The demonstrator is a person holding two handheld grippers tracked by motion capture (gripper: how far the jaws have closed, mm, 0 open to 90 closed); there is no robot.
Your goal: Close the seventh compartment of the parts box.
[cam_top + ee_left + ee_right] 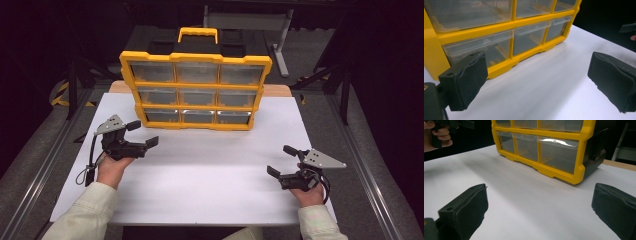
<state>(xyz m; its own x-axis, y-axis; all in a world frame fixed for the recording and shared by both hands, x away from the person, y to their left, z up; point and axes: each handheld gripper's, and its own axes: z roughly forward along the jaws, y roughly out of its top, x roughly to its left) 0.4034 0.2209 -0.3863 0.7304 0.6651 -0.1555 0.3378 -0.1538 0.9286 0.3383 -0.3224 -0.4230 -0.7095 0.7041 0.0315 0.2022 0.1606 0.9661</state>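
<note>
Yellow plastic frames the drawer organiser (195,90), a three-by-three cabinet of clear drawers that stands upright at the far middle of the white surface (200,175), its black carry handle trimmed in yellow on top. The left gripper (142,136) hovers just beside the cabinet's lower left corner, jaws spread wide and holding nothing. In the left gripper view the bottom-left drawer (479,48) sits right ahead of the near jaw, close but apart from it. The right gripper (281,161) rests well apart from the cabinet, low at the near right of the surface, its jaws likewise wide open and empty.

This looks like the approach step: nothing is grasped and every drawer appears shut, though glare on the clear fronts makes it hard to tell whether any holds parts. The next move probably falls to the left gripper, which needs to line one jaw under the thin lip of that bottom-left drawer and close on it squarely. The right gripper could steady the frame so that the cabinet does not slide when the drawer is pulled.
</note>
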